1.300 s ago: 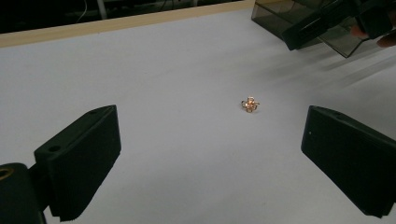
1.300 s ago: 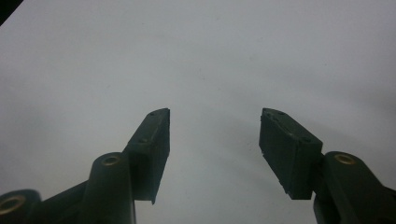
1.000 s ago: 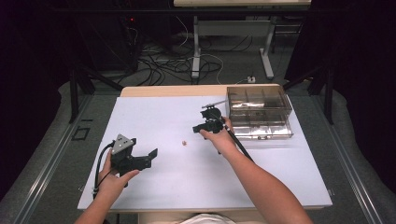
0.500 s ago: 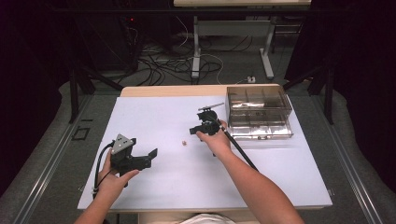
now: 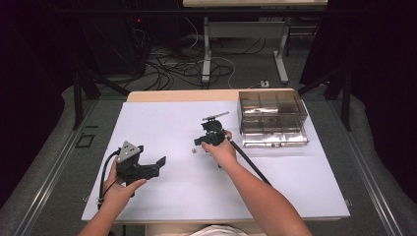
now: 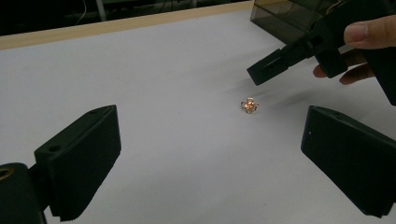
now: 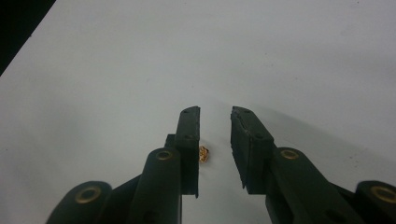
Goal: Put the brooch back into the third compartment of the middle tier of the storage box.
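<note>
My right tool hangs over the middle of the white table, tipped down toward a tiny gold trinket that lies on the bare surface. In the right gripper view the trinket shows in the narrow gap between my two black jaws, close against the left one — whether it touches that jaw I cannot tell. The jaws stand a little apart, not clamped on anything, and the trinket lies on the table rather than lifted. In the left gripper view the same piece looks like a small coppery, flower-shaped thing, with the tip of my right tool just above and beside it. My left tool is held low near the table's left front, well apart from the trinket, its jaws spread wide and holding nothing. A clear plastic compartment box stands at the far right of the table, near my right hand.
</note>
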A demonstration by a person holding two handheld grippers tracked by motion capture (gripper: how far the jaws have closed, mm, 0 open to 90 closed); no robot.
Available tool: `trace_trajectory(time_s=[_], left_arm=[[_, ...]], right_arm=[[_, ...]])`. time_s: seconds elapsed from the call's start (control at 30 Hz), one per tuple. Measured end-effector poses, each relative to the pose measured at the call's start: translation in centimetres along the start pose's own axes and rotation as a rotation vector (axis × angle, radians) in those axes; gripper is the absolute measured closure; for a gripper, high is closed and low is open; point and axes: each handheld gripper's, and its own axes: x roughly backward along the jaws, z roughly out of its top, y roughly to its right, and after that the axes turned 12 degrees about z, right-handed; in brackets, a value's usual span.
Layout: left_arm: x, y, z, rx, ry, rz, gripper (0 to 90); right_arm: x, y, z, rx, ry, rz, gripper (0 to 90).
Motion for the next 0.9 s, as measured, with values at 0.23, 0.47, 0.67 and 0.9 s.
trace_trajectory(time_s=[0.23, 0.47, 0.67, 0.9], left_arm=[[0.0, 0.0, 0.0, -0.008, 0.001, 0.001, 5.1], [0.0, -0.1, 0.0, -0.009, 0.001, 0.002, 5.1], [0.0, 0.0, 0.0, -0.008, 0.005, 0.004, 5.1], [-0.1, 0.0, 0.0, -0.004, 0.006, 0.000, 5.2]], right_arm=[[-0.5, -0.4, -0.2, 0.006, -0.009, 0.007, 75.6], [-1.1, -0.6, -0.5, 0.002, -0.025, 0.014, 78.1], [-1.4, -0.5, -0.6, 0.015, -0.034, 0.016, 79.0], [-1.7, -0.6, -0.7, 0.007, -0.045, 0.016, 80.4]])
